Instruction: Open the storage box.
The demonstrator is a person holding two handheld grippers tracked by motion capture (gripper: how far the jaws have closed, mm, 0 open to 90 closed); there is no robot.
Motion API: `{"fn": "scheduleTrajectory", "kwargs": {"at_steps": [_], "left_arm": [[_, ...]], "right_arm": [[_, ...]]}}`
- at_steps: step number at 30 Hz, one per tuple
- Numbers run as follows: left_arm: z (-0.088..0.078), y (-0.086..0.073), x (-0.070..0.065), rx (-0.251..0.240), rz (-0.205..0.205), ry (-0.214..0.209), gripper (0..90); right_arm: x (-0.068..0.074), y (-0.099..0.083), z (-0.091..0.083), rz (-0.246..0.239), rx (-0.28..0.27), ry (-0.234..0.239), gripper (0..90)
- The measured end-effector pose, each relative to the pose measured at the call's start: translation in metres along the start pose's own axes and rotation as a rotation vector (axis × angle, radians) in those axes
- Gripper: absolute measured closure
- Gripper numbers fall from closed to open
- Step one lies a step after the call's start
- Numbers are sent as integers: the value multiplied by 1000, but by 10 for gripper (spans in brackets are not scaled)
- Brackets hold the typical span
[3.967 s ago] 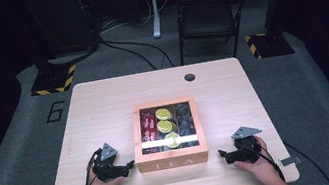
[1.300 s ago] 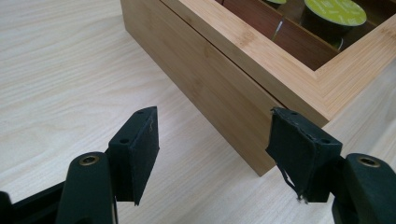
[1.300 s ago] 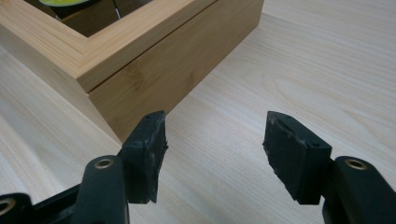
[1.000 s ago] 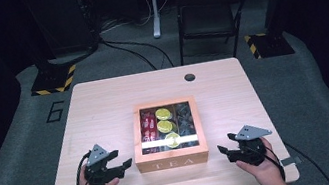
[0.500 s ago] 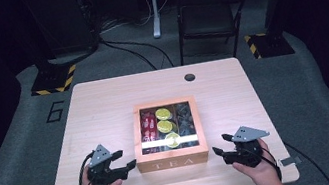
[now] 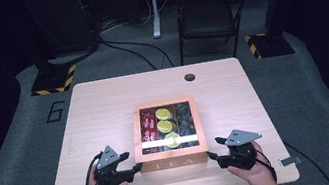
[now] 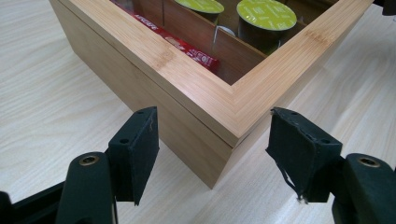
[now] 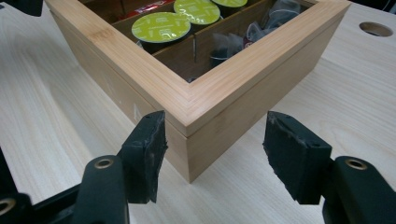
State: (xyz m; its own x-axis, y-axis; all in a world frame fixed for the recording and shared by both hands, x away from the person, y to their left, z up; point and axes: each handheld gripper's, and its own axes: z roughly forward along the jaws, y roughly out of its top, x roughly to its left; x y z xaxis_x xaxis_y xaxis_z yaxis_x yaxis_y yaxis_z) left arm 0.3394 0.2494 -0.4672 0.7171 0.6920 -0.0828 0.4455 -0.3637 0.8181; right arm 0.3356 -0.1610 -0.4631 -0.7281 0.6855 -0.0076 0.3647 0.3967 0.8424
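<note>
A bamboo tea box (image 6: pixel 171 162) marked TEA stands at the table's front middle, its windowed lid down. Inside are red packets (image 6: pixel 147 124), green-topped capsules (image 6: pixel 164 125) and dark tea bags (image 6: pixel 184 117). My left gripper (image 6: pixel 132 169) is open at the box's front left corner; in the left gripper view that corner (image 7: pixel 196 79) sits between the spread jaws of the gripper (image 7: pixel 212 140). My right gripper (image 6: pixel 216 154) is open at the front right corner. The right gripper view has the corner (image 8: pixel 261 60) between the pads of the gripper (image 8: pixel 215 140), with capsules (image 8: pixel 161 26) behind.
The light wooden table (image 6: pixel 104 107) has a round cable hole (image 6: pixel 189 77) at the back. A folding chair (image 6: pixel 207 14) stands behind it. Striped stand bases (image 6: pixel 54 79) and cables lie on the grey floor.
Both grippers have edged slightly inward to the box's front corners. The box has not moved.
</note>
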Motion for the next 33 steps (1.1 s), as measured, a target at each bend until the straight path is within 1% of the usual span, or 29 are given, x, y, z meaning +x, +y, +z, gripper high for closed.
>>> {"fn": "scheduleTrajectory", "kwargs": {"at_steps": [1,2,3,4,5,6,7,8,9,10,12,13,14,18,19,20,22,23,24,25,26,28,30,32,33], "left_arm": [[1,0,0,4,7,2,333],[2,-1,-1,7,7,2,334],[2,-1,-1,7,7,2,335],[3,-1,0,9,12,2,338],[5,-2,0,12,10,-10,344],[5,-2,0,19,7,-18,351],[5,-2,0,19,7,-18,357],[7,-3,-1,19,0,-24,362],[8,-3,-1,24,9,-26,369],[9,-3,-2,26,7,-29,375],[10,-3,-3,29,14,-31,380],[10,-3,-3,28,15,-29,384],[11,-4,-4,32,13,-29,386],[14,-5,-5,47,34,-27,397],[15,-5,-6,47,39,-16,401],[16,-5,-6,57,47,-15,402],[17,-5,-6,55,46,-2,414],[17,-6,-5,56,37,-10,418],[17,-6,-5,56,37,-10,418],[17,-6,-5,57,37,-9,419],[18,-7,-5,52,46,0,420],[18,-7,-5,58,48,-6,421],[18,-7,-5,57,53,-1,423],[18,-7,-6,60,53,-2,425],[18,-7,-6,61,59,0,427]], "right_arm": [[1,0,1,1,6,-1,383],[2,-1,3,-5,14,6,384],[3,-1,5,0,15,7,386],[3,-1,6,-12,24,13,396],[4,-1,8,-19,28,11,419],[4,-2,9,-27,34,22,439],[4,-2,9,-27,34,22,439],[5,-2,11,-35,40,25,473],[5,-2,11,-36,42,29,482],[5,-2,12,-26,39,29,495],[4,-2,12,-19,37,46,506],[3,-2,12,-19,38,45,509],[3,-3,13,-9,39,45,512],[2,-4,14,-2,41,44,513],[2,-5,15,-1,48,48,514],[2,-5,16,-3,50,47,518],[2,-6,16,-12,53,41,528],[3,-6,17,-20,56,46,552],[3,-6,17,-20,56,46,552],[3,-6,17,-27,56,53,587],[3,-6,18,-34,51,52,595],[3,-6,18,-32,53,57,604],[4,-6,19,-33,56,62,611],[4,-6,20,-43,65,63,612],[5,-6,20,-47,68,64,612]]}}
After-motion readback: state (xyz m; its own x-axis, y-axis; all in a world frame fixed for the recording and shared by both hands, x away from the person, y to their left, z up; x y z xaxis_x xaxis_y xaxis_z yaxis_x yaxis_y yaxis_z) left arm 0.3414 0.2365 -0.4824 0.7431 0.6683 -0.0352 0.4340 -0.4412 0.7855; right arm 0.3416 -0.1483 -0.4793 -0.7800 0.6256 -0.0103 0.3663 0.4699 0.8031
